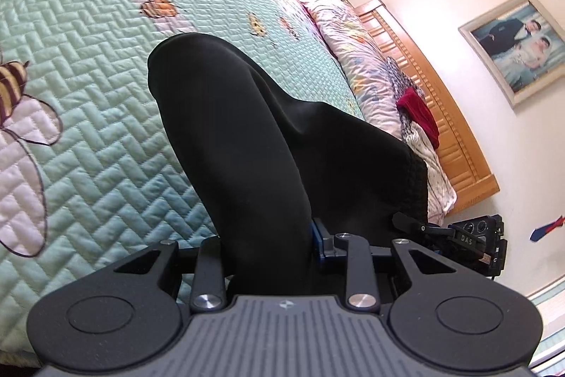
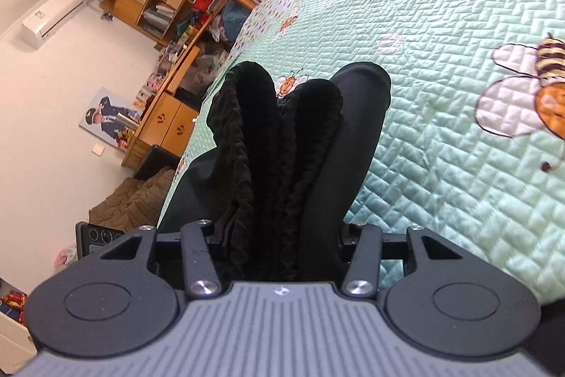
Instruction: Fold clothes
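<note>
A: Both grippers are clamped on the black garment [image 1: 247, 136], which hangs lifted over the bedspread [image 1: 88, 59].

B: The left gripper [image 1: 268, 246] pinches smooth cloth and the right gripper [image 2: 279, 235] the bunched waistband [image 2: 282, 143]. The garment's length runs away from both, up the bedspread; neither is nearer.

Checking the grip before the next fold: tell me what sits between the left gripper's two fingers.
In the left wrist view, a bunched fold of the black garment fills the gap of the left gripper, rising over the quilted bedspread.
</note>
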`<state>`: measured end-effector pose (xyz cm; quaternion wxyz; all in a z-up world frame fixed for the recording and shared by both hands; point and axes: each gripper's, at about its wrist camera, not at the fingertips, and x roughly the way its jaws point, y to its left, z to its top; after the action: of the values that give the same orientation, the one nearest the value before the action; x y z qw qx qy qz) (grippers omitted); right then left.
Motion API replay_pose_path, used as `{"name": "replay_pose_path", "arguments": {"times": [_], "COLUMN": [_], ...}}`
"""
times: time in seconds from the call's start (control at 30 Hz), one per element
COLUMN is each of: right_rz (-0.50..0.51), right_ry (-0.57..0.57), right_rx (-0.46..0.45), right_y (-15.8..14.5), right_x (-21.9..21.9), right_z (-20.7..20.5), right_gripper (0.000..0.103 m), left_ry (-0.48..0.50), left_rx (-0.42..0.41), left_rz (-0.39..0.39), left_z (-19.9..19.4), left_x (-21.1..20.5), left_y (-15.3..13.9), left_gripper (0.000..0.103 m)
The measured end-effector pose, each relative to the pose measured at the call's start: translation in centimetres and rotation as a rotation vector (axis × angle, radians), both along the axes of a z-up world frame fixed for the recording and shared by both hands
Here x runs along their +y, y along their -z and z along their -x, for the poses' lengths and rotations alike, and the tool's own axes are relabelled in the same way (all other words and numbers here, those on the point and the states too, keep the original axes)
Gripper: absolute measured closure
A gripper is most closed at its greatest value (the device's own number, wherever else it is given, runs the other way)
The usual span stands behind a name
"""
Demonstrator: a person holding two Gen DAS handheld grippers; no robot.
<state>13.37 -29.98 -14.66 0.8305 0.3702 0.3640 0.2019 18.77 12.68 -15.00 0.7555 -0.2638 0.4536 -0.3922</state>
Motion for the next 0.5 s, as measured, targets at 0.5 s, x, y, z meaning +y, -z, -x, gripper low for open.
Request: {"name": "replay_pose_path", "arguments": {"times": [0.5], "right_rz": [-0.008], "right_ry": [0.243], "right_rx": [-0.07], "right_y": [-1.3], "right_x": [-7.5], "right_z": [8.3], "right_gripper": [0.052], "left_ry": [0.185], "left_rx": [-0.043], "left_rz": [0.028], "left_z": [1.4], "left_x": [-11.4], "left_y": [-2.7], "left_gripper": [0.071]}}
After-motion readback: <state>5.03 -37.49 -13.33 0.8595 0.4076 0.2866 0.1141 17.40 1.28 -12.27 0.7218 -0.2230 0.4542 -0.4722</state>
